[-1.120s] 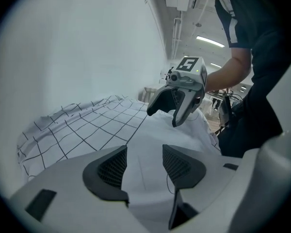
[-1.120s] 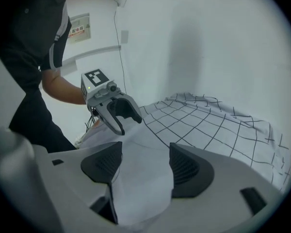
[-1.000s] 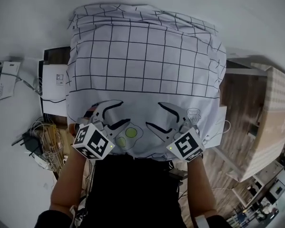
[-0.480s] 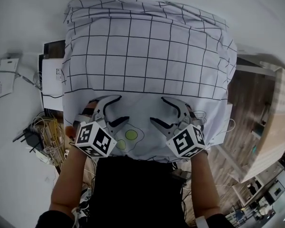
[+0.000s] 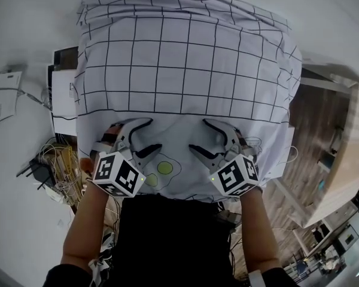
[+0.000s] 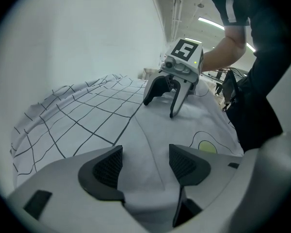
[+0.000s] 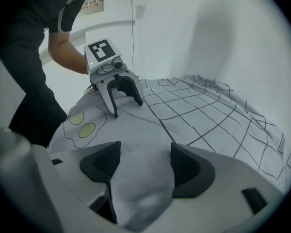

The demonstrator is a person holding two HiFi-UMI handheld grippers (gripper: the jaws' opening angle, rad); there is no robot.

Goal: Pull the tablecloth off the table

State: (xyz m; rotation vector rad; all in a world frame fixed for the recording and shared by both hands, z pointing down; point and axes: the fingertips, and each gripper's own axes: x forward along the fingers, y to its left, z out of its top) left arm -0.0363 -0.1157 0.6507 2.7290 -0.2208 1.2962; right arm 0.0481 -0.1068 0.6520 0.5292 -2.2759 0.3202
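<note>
Not off: grid-printed tablecloth (image 5: 185, 64) draped over the whole table and hiding it, near edge lying loose between the just-opened, wide-apart jaws of left hand-held gripper (image 5: 155, 135) and right hand-held gripper (image 5: 197, 135), neither clamping it, so the pull-off itself left to do.

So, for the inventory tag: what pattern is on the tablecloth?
The tablecloth: white, black grid lines; best in head view.

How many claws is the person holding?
2. The left claw and the right claw are side by side at the tablecloth's near edge. Both have just been opening, with cloth between their jaws. No others in view.
</note>
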